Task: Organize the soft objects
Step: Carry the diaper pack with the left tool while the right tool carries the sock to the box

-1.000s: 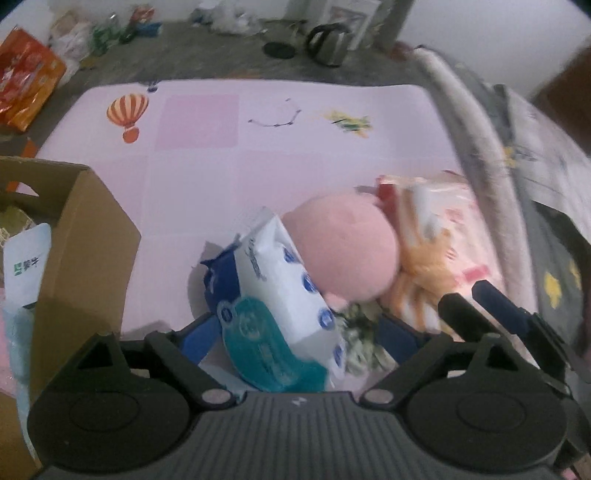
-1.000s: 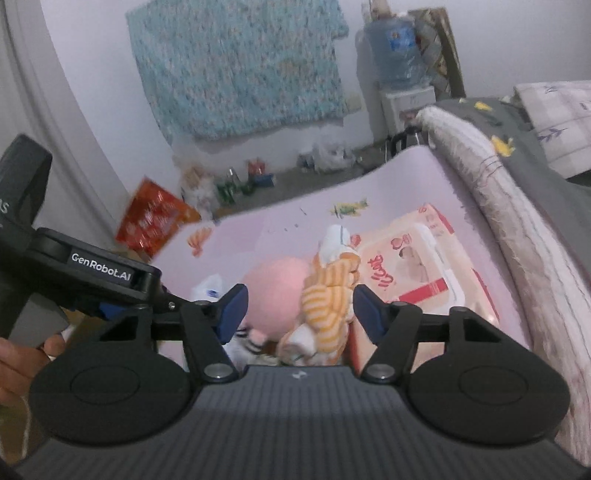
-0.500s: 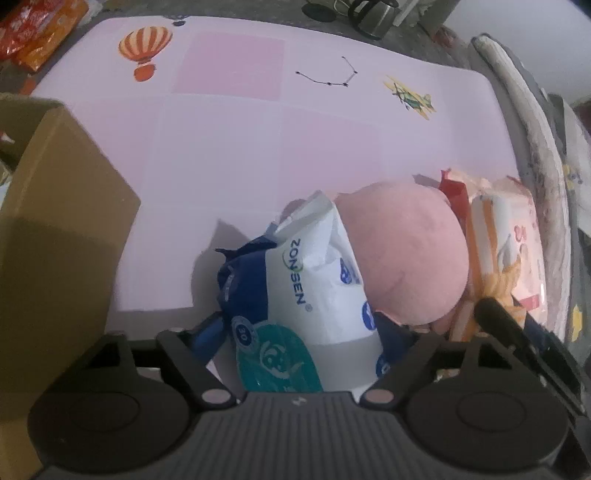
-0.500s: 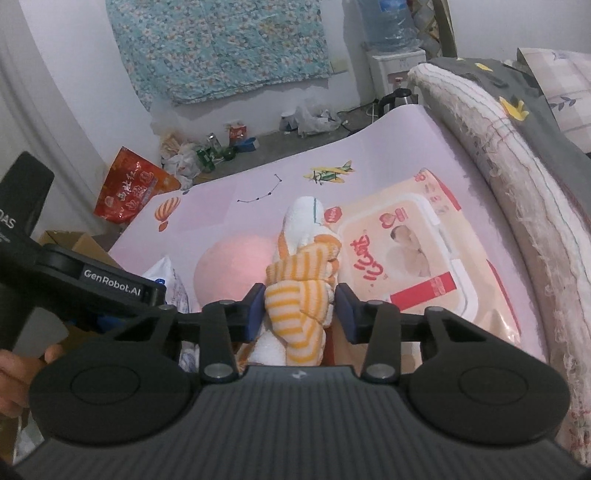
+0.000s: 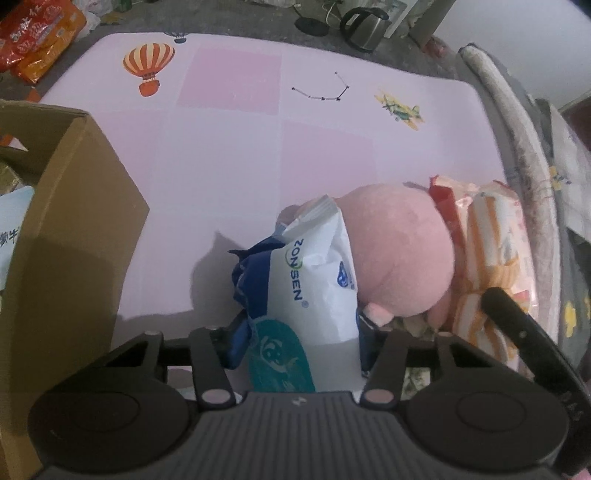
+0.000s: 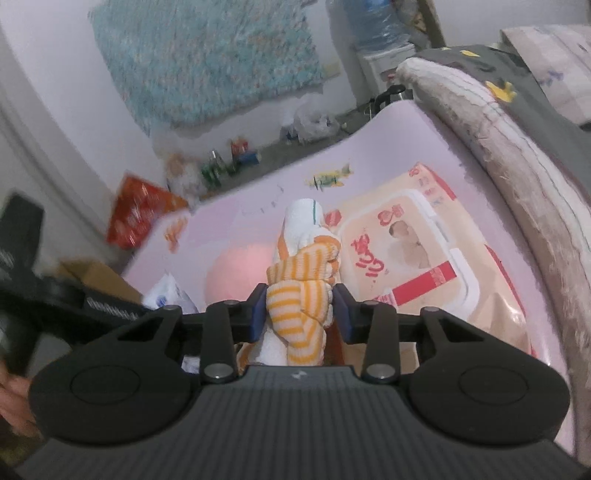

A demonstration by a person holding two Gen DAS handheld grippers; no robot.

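My left gripper [image 5: 301, 334] is shut on a white, blue and teal tissue pack [image 5: 314, 280] at the near edge of the pink mat [image 5: 229, 147]. A round pink plush [image 5: 399, 254] leans against the pack's right side. My right gripper [image 6: 299, 314] is shut on an orange-and-white striped sock bundle [image 6: 299, 291] and holds it above the mat. The bundle also shows in the left wrist view [image 5: 484, 266]. A large peach wet-wipes pack [image 6: 417, 258] lies flat to the right of the bundle. The pink plush [image 6: 236, 269] and the tissue pack [image 6: 166, 299] show to its left.
An open cardboard box [image 5: 70, 229] stands at the left with packets inside. A rolled blanket and bedding [image 6: 498, 155] run along the mat's right side. A kettle [image 5: 364, 27] and orange snack bags [image 5: 33, 33] sit on the floor beyond the mat.
My right gripper closed on the striped sock bundle and lifted it. My left gripper closed on the tissue pack and raised its near end.
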